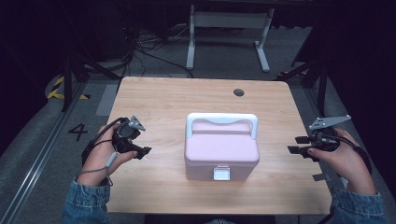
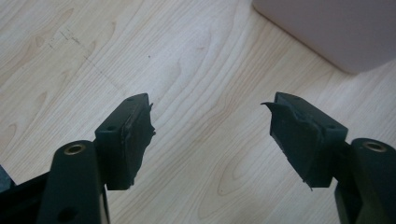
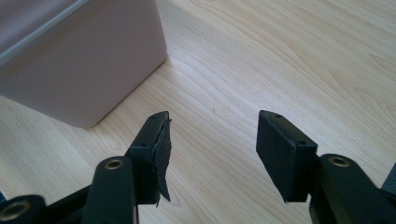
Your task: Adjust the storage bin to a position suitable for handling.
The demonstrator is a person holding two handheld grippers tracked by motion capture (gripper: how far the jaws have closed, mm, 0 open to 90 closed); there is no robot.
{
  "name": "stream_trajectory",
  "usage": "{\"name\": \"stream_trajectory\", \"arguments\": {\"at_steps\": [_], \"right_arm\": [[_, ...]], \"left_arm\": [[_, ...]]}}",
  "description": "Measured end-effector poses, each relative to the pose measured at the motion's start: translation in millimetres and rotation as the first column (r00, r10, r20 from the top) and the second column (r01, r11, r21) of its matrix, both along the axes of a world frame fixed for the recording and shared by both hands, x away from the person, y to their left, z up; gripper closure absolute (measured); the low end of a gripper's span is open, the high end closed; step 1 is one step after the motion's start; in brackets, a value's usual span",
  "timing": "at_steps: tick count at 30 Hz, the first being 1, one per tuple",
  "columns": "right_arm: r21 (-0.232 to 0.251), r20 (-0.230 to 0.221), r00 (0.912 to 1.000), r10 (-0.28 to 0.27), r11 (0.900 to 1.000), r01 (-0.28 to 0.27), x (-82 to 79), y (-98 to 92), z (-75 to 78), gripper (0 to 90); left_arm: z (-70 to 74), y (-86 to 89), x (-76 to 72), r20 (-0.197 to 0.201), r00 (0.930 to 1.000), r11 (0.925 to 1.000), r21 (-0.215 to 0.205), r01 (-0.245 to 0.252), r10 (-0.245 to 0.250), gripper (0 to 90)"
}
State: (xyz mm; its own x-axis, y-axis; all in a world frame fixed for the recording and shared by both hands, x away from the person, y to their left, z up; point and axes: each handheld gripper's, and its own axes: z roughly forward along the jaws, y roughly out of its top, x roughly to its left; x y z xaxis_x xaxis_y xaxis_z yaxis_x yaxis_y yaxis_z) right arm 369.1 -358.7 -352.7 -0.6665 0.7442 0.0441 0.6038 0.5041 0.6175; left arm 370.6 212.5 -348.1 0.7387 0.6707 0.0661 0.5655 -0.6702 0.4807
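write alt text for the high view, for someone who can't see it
A closed pink box with a white handle and white front latch sits mid-way on a wooden table. A person's hands hold the left tongs and right tongs open on either side, clear of it.

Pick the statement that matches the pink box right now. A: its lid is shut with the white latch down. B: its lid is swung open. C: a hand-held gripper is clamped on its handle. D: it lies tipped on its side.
A: the pink box sits upright, lid down and white latch flat at the front, with both hand-held grippers off to its sides.
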Motion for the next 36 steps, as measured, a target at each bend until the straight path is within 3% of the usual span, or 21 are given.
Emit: {"name": "stream_trajectory", "arguments": {"at_steps": [5,8,9,12,18,24,29,34,35,36], "right_arm": [[-0.002,-0.005,1.0000,0.000,1.000,0.000,-1.6,1.3,-0.7,45.1],[0.001,-0.010,1.0000,0.000,1.000,0.000,-3.3,2.0,-0.8,45.1],[0.001,-0.010,1.0000,0.000,1.000,0.000,-3.3,2.0,-0.8,45.1],[-0.001,-0.009,1.0000,-0.002,1.000,0.002,-4.7,3.3,-0.9,45.2],[-0.010,-0.013,0.9999,0.000,1.000,0.000,-9.6,5.7,-2.5,44.9],[-0.019,-0.024,0.9996,-0.018,1.000,0.018,-13.1,5.2,-5.4,44.5],[-0.020,-0.029,0.9992,-0.028,0.999,0.027,-14.4,2.9,-7.3,44.5],[-0.020,-0.031,0.9993,-0.020,1.000,0.019,-13.9,4.5,-7.9,44.3],[-0.020,-0.030,0.9994,-0.017,1.000,0.017,-13.6,4.8,-8.1,44.2],[-0.021,-0.030,0.9994,-0.017,1.000,0.016,-13.6,5.1,-8.3,44.2]], "left_arm": [[11.4,-2.4,-3.1,0.032,0.9987,0.9973,-0.062,0.041,-0.039,33.0],[19.6,-13.1,-6.7,0.053,0.9937,0.9877,-0.117,0.104,-0.098,34.0],[19.6,-13.1,-6.7,0.053,0.9937,0.9877,-0.117,0.104,-0.098,34.5],[25.2,-20.0,-4.4,0.053,0.9852,0.9782,-0.122,0.168,-0.163,34.3],[41.0,-28.8,2.8,0.092,0.9772,0.9722,-0.118,0.202,-0.192,33.1],[50.1,-43.3,9.0,0.142,0.9658,0.9529,-0.184,0.241,-0.217,32.0],[54.9,-54.2,16.9,0.183,0.9526,0.9211,-0.265,0.286,-0.243,32.2],[56.1,-66.6,27.1,0.189,0.9501,0.8990,-0.320,0.299,-0.248,32.1],[56.1,-66.6,27.1,0.189,0.9501,0.8990,-0.320,0.299,-0.248,32.1],[54.4,-71.2,30.0,0.191,0.9518,0.8926,-0.342,0.293,-0.239,32.0]]}}
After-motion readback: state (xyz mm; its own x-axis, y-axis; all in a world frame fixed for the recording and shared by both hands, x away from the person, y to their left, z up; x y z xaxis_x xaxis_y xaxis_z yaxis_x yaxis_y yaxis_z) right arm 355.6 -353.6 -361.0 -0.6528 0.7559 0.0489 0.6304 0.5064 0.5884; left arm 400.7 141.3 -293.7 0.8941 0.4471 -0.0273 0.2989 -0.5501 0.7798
